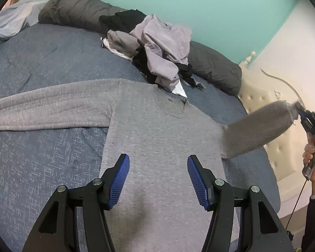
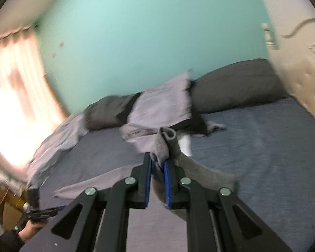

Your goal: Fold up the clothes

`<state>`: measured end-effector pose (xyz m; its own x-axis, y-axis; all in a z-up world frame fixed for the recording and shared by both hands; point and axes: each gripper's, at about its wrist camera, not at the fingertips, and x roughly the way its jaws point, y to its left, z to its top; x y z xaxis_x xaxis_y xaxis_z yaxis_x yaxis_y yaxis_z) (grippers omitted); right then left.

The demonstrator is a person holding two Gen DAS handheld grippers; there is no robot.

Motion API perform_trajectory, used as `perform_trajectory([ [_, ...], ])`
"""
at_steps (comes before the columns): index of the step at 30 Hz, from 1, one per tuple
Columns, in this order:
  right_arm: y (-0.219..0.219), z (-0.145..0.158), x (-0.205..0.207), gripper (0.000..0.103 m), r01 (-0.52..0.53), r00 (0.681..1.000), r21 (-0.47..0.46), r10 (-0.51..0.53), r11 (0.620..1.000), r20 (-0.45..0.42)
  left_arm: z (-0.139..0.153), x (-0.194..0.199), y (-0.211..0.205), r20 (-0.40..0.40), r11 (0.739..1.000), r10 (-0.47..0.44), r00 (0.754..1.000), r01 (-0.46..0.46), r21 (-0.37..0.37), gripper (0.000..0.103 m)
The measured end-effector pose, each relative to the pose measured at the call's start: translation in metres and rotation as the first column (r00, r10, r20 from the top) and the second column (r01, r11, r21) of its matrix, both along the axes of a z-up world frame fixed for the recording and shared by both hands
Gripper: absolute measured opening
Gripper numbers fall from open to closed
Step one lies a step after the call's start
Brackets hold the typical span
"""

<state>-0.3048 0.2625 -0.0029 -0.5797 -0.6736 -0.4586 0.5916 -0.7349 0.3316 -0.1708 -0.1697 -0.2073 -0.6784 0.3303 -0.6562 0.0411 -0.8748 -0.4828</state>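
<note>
Now the grey sweater [image 1: 153,126] lies flat on the bed [image 1: 42,63], its long axis running away from the spread-apart left gripper [image 1: 157,176] above its lower body, while the right gripper [image 2: 157,166], clamped on the right sleeve's cuff [image 2: 168,142], holds it lifted off to the right side.

Grey long-sleeved top [image 1: 157,130] spread flat on bed, one sleeve [image 1: 260,124] lifted, other sleeve [image 1: 48,109] stretched sideways

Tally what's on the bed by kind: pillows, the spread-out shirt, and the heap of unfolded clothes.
Dark grey pillows: 2
Spread grey long-sleeved shirt: 1
Heap of unfolded clothes: 1; pieces inside cannot be counted
Total: 4
</note>
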Motion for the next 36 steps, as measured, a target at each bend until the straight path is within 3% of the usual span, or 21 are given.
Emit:
perform_trajectory([
  [8,-0.109,-0.036,0.059,0.011,-0.223,0.972,0.000,0.222,0.975,0.074,0.000,0.019,-0.010,-0.002,1.000,0.001,1.000,-0.001,0.024,0.062],
  [16,-0.189,-0.137,0.102,0.011,-0.354,0.917,0.092,0.326,0.931,0.232,-0.017,0.031,-0.023,0.020,0.999,-0.002,1.000,0.002,0.039,0.063],
  [26,-0.229,-0.246,0.114,0.011,-0.413,0.850,0.101,0.343,0.905,0.400,-0.052,0.028,-0.029,0.075,0.998,-0.010,0.997,0.006,0.059,0.063],
  [30,-0.241,-0.262,0.120,0.017,-0.494,0.795,0.075,0.416,0.866,0.442,-0.065,0.025,-0.023,0.095,0.997,-0.042,0.995,0.035,0.076,0.063],
  [33,-0.242,-0.262,0.122,0.028,-0.527,0.781,0.076,0.447,0.846,0.436,-0.074,0.022,-0.015,0.110,0.995,-0.070,0.992,0.062,0.075,0.063],
  [36,-0.227,-0.256,0.116,0.030,-0.514,0.780,0.042,0.447,0.857,0.438,-0.083,0.019,-0.006,0.127,0.994,-0.092,0.988,0.083,0.074,0.063],
])
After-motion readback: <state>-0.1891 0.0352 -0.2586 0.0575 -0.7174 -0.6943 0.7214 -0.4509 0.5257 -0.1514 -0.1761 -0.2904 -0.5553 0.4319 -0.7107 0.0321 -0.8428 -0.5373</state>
